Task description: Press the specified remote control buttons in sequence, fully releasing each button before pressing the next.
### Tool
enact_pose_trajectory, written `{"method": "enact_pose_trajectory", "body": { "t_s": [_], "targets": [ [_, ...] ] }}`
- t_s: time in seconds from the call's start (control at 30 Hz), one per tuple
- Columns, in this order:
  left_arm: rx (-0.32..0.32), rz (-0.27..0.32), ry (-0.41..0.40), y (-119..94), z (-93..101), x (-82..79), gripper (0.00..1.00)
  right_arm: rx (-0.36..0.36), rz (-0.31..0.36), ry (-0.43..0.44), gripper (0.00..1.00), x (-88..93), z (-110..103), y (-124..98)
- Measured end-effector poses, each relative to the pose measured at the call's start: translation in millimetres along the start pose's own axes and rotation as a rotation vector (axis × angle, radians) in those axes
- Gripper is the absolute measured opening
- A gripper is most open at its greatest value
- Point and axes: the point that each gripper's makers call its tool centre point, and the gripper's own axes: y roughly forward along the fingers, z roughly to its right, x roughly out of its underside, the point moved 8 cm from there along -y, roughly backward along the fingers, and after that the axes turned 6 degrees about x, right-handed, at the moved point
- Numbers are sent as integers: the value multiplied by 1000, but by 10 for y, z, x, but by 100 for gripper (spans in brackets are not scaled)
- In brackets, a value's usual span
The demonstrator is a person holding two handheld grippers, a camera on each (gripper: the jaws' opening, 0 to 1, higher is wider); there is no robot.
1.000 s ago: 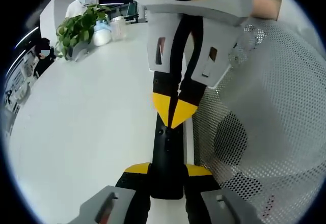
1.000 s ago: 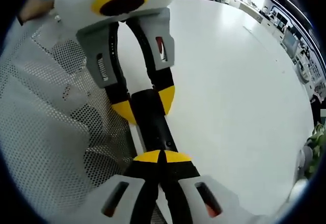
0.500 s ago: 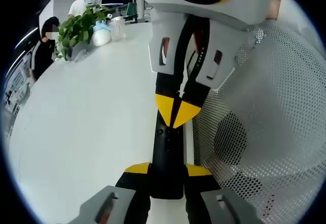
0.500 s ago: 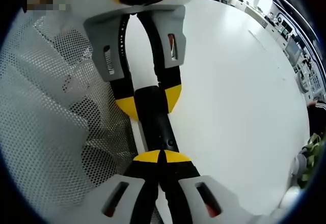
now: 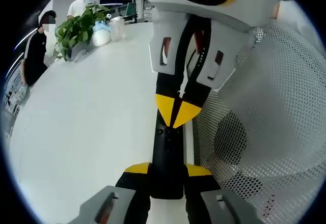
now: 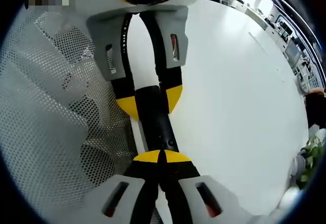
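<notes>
Now both grippers meet over the remote point(image 5: 168, 152), a slim black bar lying on a white table point(image 5: 86, 122).

Left gripper view: left gripper point(image 5: 168, 169) rises from the bottom, its yellow-tipped jaws clamped on the near end of the remote, one on each side. Right gripper point(image 5: 177, 113) comes down from the top, jaws together, yellow tips forming a point that touches the remote's top face near its far end. One or two small buttons show just below that point; too small to tell more. White perforated mesh point(image 5: 265, 112) covers the right side, beside the remote. Far back on the table: a leafy plant point(image 5: 76, 28), a couple of pale containers point(image 5: 104, 30) next to it. People stand beyond the table edge.

Right gripper view: right gripper point(image 6: 160, 157) at the bottom, jaws closed, tips pressed together on the remote point(image 6: 155, 119). Left gripper point(image 6: 147, 99) reaches in from the top, its tips straddling the remote's far end. Mesh point(image 6: 46, 122) fills the left side; bare table point(image 6: 239, 96) runs off to the right.
</notes>
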Motion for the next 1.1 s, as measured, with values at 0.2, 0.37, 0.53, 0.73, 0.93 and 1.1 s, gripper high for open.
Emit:
{"method": "enact_pose_trajectory", "body": {
  "t_s": [0.2, 0.37, 0.53, 0.73, 0.93, 1.1],
  "targets": [
    [0, 1, -2, 1, -3, -1, 24, 13, 0, -23, 0, -3, -16, -5],
    [0, 2, -4, 0, 0, -3, 24, 0, -5, -2, 0, 19, -17, -20],
    [0, 4, -4, 0, -1, -2, 24, -4, -11, -4, 0, 32, -27, -22],
    [0, 2, 0, 4, -2, 1, 24, -7, -13, -1, 0, 32, -27, -16],
    [0, 2, 2, 3, 1, 1, 24, 0, -25, -24, 0, 19, -40, -12],
    [0, 0, 4, 3, 2, 2, 24, -5, -24, -9, 0, 24, -28, -11]
  ]
}}
